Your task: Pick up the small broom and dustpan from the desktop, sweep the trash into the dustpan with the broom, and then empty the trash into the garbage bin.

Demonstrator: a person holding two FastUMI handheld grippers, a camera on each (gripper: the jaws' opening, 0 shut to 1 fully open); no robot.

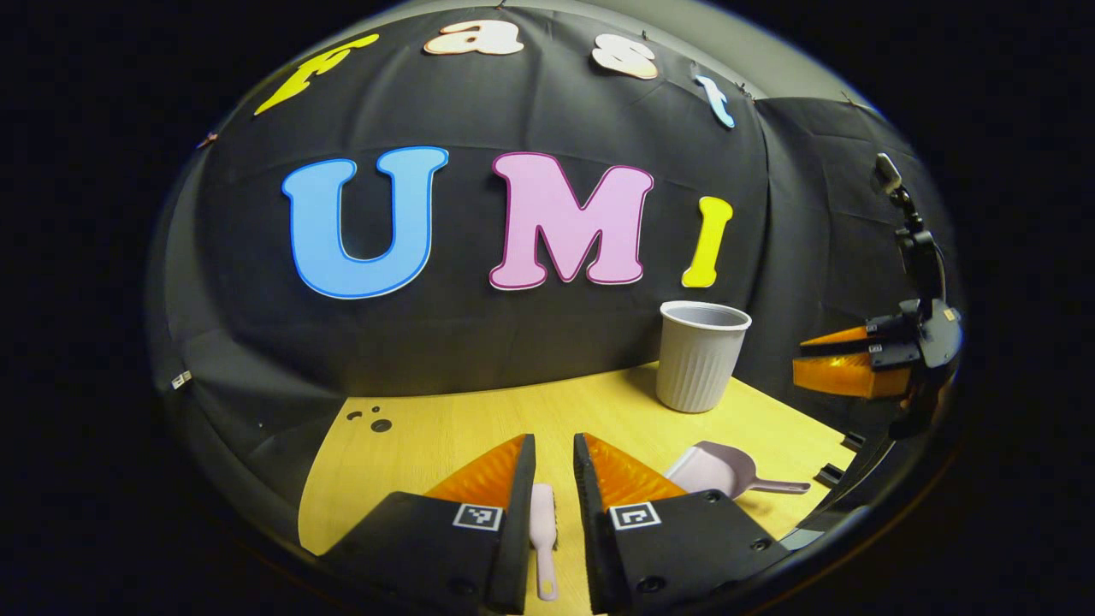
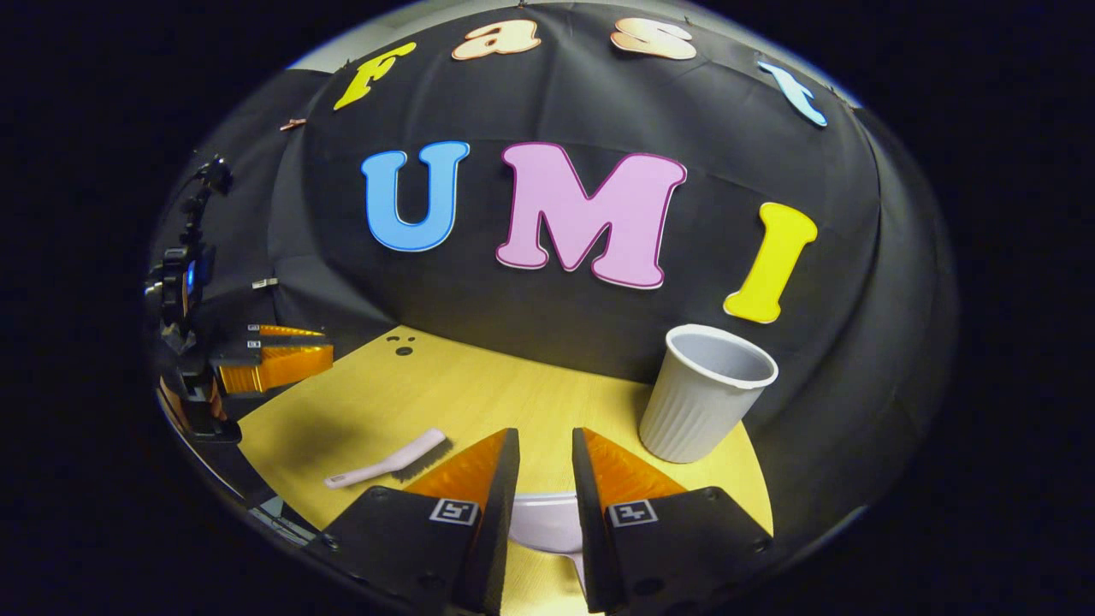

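1. In the left gripper view I see my left gripper [image 1: 554, 458] at the bottom centre of the frame, its fingers parted by a narrow gap and holding nothing.
2. The small pale pink plastic broom [image 1: 543, 524] lies flat on the yellow wooden desktop [image 1: 428, 445], directly under that gap. Its long axis runs along the fingers' own direction, bristle end farther up the frame, handle end toward the lower edge.
3. In the right gripper view my right gripper [image 2: 545, 453] sits bottom centre, likewise slightly open and empty.
4. The pale pink plastic dustpan [image 2: 544, 524] shows between and below its fingers; its handle runs toward the bottom of the frame, so again roughly in line with the fingers.
5. The ribbed grey plastic garbage bin [image 2: 706, 393] stands upright at right of centre, near the right gripper's side, well apart from the broom.
6. I judge each tool already lies beneath its nearer hand: left for broom, right for dustpan. The gap must straddle each handle crosswise before lowering and closing.
7. I cannot make out any trash on the desktop.
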